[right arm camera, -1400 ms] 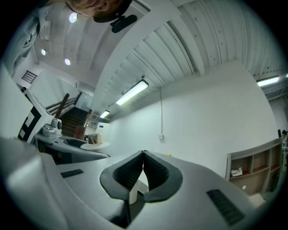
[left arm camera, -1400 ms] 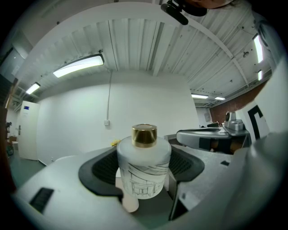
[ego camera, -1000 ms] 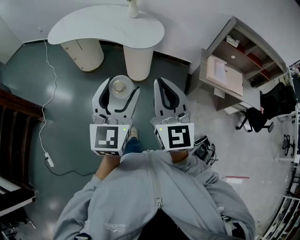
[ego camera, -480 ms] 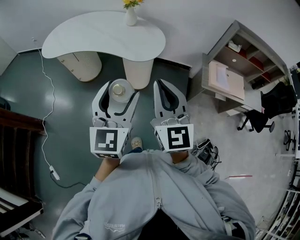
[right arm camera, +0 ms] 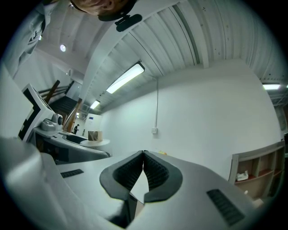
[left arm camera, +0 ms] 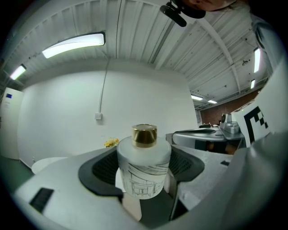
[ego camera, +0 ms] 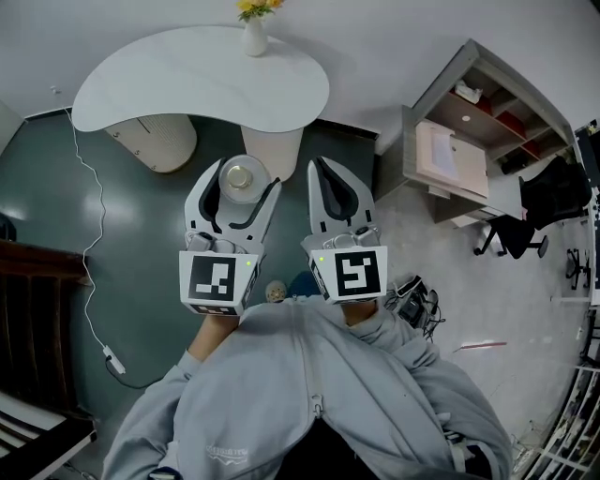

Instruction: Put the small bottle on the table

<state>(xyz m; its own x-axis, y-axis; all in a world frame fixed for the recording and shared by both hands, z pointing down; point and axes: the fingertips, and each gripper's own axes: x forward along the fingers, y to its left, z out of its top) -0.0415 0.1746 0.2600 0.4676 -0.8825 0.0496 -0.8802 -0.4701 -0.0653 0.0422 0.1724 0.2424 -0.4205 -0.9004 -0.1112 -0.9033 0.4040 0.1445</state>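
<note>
My left gripper (ego camera: pixel 240 180) is shut on a small frosted white bottle (ego camera: pixel 240 177) with a gold cap (left arm camera: pixel 144 134) and a line drawing on its side; the bottle (left arm camera: pixel 143 166) stands upright between the dark pads. I hold it over the floor just short of the white curved table (ego camera: pixel 187 80). Beside it my right gripper (ego camera: pixel 323 169) is shut with nothing in it, its jaw tips (right arm camera: pixel 143 154) touching. A white vase of yellow flowers (ego camera: pixel 253 28) stands at the table's far edge.
The table rests on two rounded beige pedestals (ego camera: pixel 272 145). A white cable (ego camera: pixel 84 225) trails over the dark green floor at left. At right stand a wooden shelf unit (ego camera: pixel 478 131) and a black office chair (ego camera: pixel 534 211). My grey sleeves fill the bottom.
The table has come nearer and lower in the head view as I step forward. Both grippers keep the same pose, the left still holding the bottle.
</note>
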